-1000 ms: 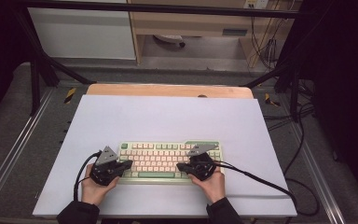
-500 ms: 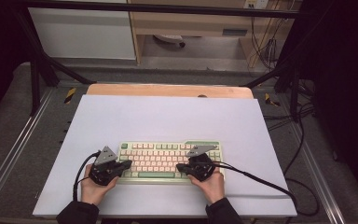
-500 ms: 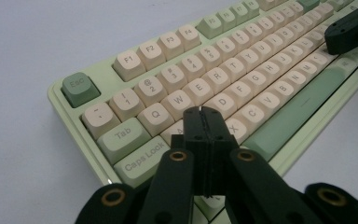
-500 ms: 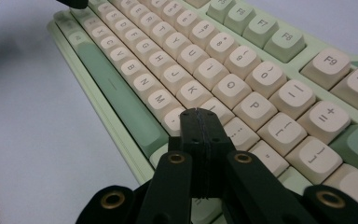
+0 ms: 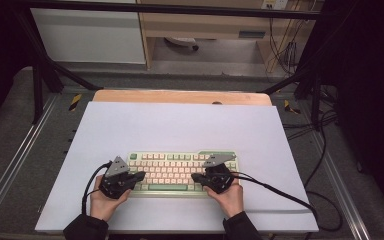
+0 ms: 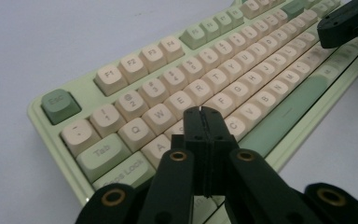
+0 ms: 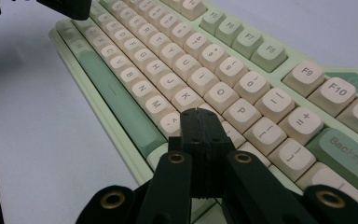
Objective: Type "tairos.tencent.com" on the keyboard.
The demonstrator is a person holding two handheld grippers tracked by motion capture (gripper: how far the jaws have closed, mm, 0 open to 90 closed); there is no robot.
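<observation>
A pale green keyboard (image 5: 180,167) with cream keys lies on the white mat near the front of the table. My left gripper (image 5: 141,176) is shut, nothing in it, tips over the keyboard's left end. In the left gripper view its joined tips (image 6: 200,114) hover above the keys near S and D on the keyboard (image 6: 177,88). My right gripper (image 5: 194,177) is shut too, tips pointing left over the right half. In the right gripper view its tips (image 7: 199,115) hang over the keys right of the L on the keyboard (image 7: 205,79).
A white mat (image 5: 180,130) covers the wooden table (image 5: 180,96). A black cable (image 5: 280,195) trails right from the right gripper across the mat. Metal frame rails (image 5: 10,165) run along both sides. The other gripper's tip (image 6: 349,21) shows at the top right of the left gripper view.
</observation>
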